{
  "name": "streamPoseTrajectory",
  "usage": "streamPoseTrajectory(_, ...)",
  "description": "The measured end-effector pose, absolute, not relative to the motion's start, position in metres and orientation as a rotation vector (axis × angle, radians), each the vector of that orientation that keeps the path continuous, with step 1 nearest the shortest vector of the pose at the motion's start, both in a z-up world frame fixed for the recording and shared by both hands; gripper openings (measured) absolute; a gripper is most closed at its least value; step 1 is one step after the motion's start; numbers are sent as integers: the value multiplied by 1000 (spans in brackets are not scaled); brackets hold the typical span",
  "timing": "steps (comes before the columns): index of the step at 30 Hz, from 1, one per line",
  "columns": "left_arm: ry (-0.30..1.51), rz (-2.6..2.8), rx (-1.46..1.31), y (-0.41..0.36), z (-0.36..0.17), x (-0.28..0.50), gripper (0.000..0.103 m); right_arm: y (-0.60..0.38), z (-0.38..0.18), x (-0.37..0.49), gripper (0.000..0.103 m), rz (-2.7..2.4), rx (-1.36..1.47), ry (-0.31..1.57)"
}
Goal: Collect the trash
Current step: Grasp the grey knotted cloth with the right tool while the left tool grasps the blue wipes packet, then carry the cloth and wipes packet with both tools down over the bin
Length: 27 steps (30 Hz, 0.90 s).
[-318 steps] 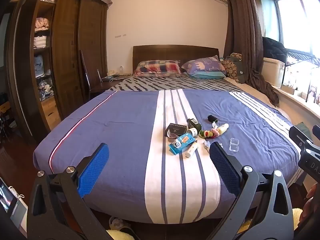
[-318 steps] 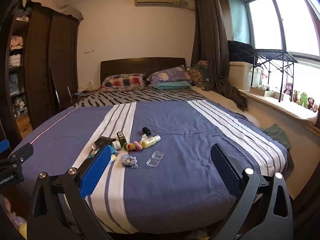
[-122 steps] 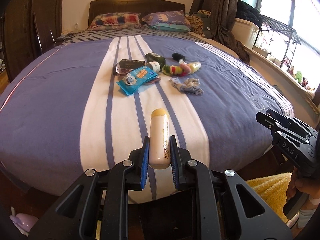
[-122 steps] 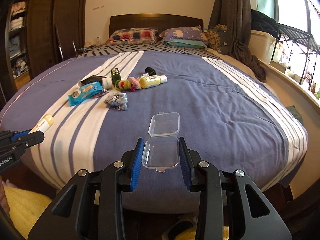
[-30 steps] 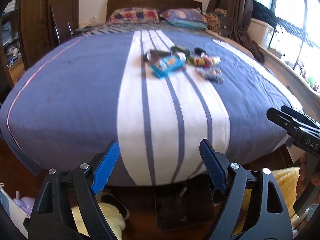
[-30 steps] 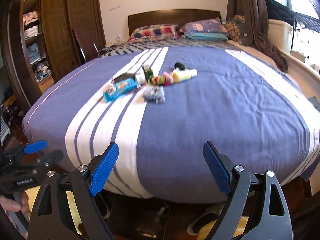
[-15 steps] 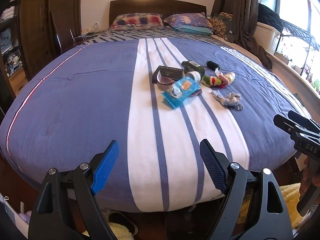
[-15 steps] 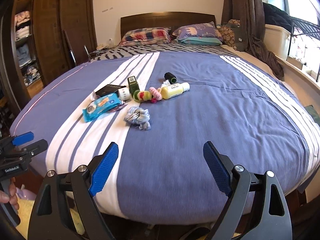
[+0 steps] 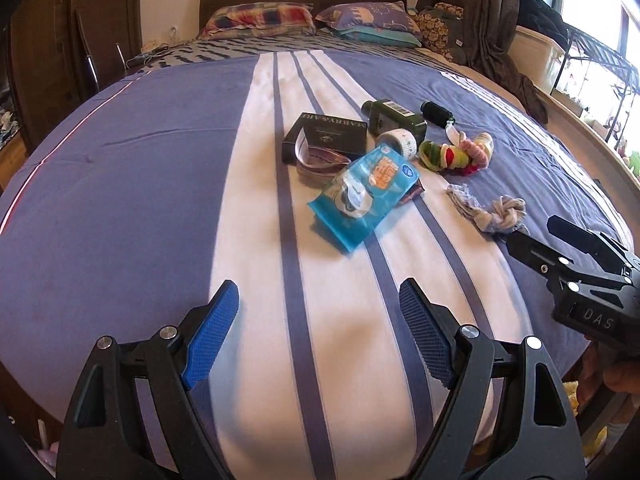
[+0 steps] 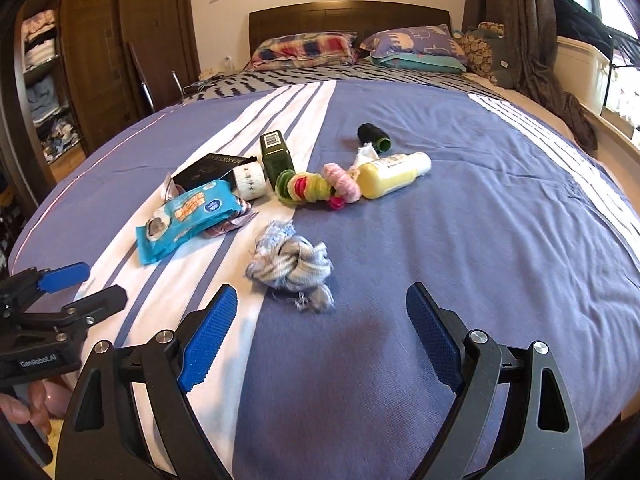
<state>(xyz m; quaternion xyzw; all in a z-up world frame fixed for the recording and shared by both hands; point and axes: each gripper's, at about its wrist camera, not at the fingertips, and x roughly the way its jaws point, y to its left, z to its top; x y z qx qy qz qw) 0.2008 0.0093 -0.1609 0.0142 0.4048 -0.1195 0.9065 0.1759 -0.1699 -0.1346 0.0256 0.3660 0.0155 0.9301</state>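
A cluster of small items lies on the blue and white striped bedspread (image 9: 140,184). A blue wipes packet (image 9: 362,196) (image 10: 188,218) lies nearest my left gripper (image 9: 318,320), which is open and empty, short of the packet. A knotted pale blue rag (image 10: 290,264) (image 9: 486,210) lies just ahead of my right gripper (image 10: 322,320), also open and empty. Behind these are a black box (image 9: 332,136), a dark green bottle (image 10: 276,156), a tape roll (image 10: 250,180), coloured scrunchies (image 10: 316,188), a yellow bottle (image 10: 392,174) and a black spool (image 10: 374,136).
Pillows (image 10: 304,50) and a wooden headboard (image 10: 348,20) are at the far end. A wardrobe with shelves (image 10: 44,80) stands left. Curtains (image 10: 524,28) and a window ledge lie right. Each gripper shows at the edge of the other's view, held by a hand.
Both grippers have moved forward over the bed toward the cluster, which now looks larger and closer. Both jaws have stayed open and empty.
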Motion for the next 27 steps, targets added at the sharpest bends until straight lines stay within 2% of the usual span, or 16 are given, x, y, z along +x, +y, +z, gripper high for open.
streamPoseTrajectory(1,839,-252,29,8,-162,207,78,-168,-136,179,86,37,47,748)
streamPoseTrajectory(3,843,-255,24,6,-164,218,78,-163,-139,186,75,50,33,748)
streamPoseTrajectory(5,844,-263,24,4,-165,227,78,-160,-142,190,55,71,25,748)
streamPoseTrajectory(7,845,-263,31,0,-166,236,78,-159,-144,196,46,66,7,746)
streamPoseTrajectory(15,841,-287,73,-16,-169,259,76,-169,-145,202,42,71,18,744)
streamPoseTrajectory(17,833,-299,83,-18,-168,259,70,-171,-145,202,42,74,21,745)
streamPoseTrajectory(19,826,-316,87,-21,-167,259,52,-172,-146,203,42,78,26,746)
streamPoseTrajectory(27,830,-327,85,-16,-165,248,26,-176,-144,192,42,61,24,750)
